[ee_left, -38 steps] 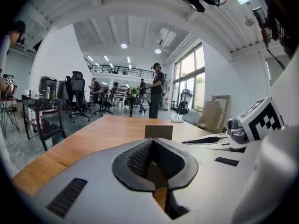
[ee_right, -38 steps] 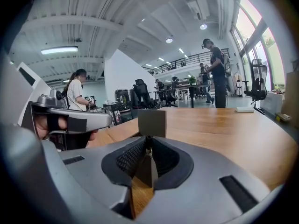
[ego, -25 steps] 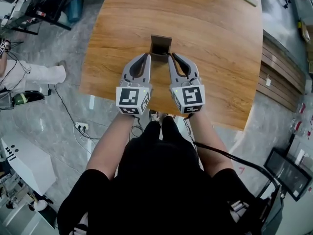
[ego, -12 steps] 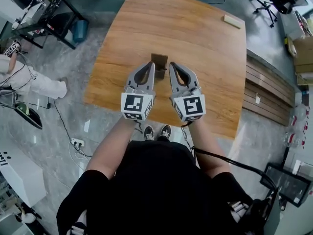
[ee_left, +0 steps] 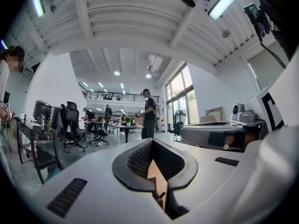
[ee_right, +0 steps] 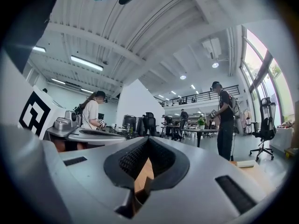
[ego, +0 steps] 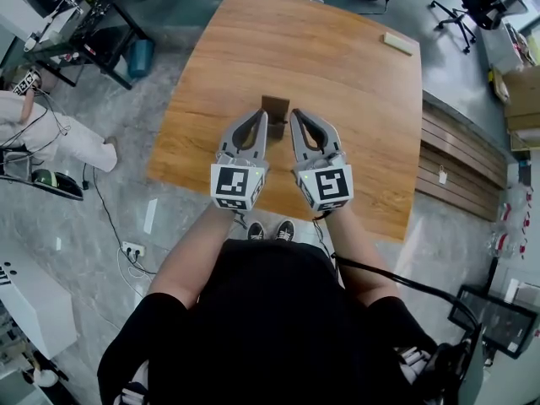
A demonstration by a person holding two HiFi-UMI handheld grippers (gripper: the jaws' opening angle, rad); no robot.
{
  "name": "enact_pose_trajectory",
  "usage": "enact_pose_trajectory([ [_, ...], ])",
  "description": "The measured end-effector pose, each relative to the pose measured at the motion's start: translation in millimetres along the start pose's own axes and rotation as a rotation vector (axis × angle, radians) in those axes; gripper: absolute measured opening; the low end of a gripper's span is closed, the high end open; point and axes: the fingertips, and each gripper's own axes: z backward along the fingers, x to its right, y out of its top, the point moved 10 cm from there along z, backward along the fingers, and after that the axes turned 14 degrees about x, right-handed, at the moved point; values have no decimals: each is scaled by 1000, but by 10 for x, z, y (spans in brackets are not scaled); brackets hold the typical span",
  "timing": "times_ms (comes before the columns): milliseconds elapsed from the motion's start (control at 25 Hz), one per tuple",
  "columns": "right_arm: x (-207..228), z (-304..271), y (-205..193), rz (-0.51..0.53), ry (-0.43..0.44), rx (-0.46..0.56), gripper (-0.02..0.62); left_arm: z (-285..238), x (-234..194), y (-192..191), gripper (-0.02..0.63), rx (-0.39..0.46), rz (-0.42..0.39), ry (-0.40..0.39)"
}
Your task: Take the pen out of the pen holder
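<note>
A small brown pen holder [ego: 275, 108] stands on the wooden table [ego: 354, 99], near its front middle. No pen can be made out in the head view. My left gripper [ego: 262, 114] and right gripper [ego: 294, 115] are held side by side above the table's front part, their tips flanking the holder. Both are shut with nothing between the jaws. In the left gripper view the left gripper [ee_left: 152, 142] is raised towards the room, with the table's wood showing through the jaw loop. The right gripper [ee_right: 148, 138] points the same way in its own view.
A pale block [ego: 398, 43] lies at the table's far right corner. A person [ego: 46, 133] is at a desk [ego: 84, 24] on the left, and office chairs [ego: 472, 2] stand beyond the table. A cable [ego: 396, 278] trails from my right side. The table's front edge [ego: 253, 201] is under my wrists.
The head view has pulled back and shifted, so the table looks smaller and further. Both grippers stay shut and keep flanking the holder.
</note>
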Motion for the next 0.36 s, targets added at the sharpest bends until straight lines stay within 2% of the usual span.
enact_pose_trajectory([
  [360, 18, -87, 49, 14, 6, 11, 14, -70, -54, 61, 0, 9, -10, -8],
])
